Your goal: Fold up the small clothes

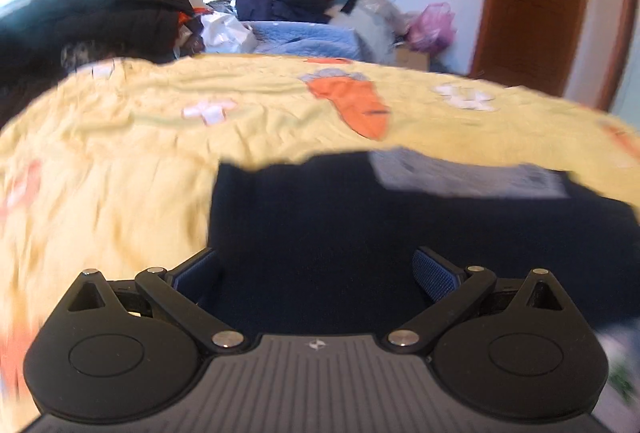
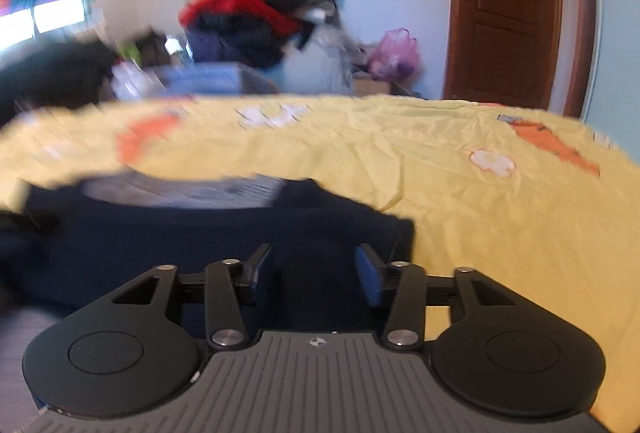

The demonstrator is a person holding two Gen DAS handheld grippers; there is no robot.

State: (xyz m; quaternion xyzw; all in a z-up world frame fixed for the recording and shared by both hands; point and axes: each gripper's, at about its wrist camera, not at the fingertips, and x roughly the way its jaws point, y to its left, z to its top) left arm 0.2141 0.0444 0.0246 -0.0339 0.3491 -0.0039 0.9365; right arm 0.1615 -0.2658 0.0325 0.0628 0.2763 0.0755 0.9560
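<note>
Both hand-held grippers hung over a navy garment lying flat on the yellow bed sheet. Left hand-held gripper: jaws spread wide, holding nothing. Right hand-held gripper: jaws parted, nothing gripped, above the garment's right edge.

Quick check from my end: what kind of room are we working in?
Most likely a bedroom in a home: a yellow carrot-print bedsheet under the navy garment, a heap of piled clothes against the wall, and a wooden door.

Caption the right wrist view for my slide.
Open right gripper above a navy garment on a yellow bedsheet.
</note>
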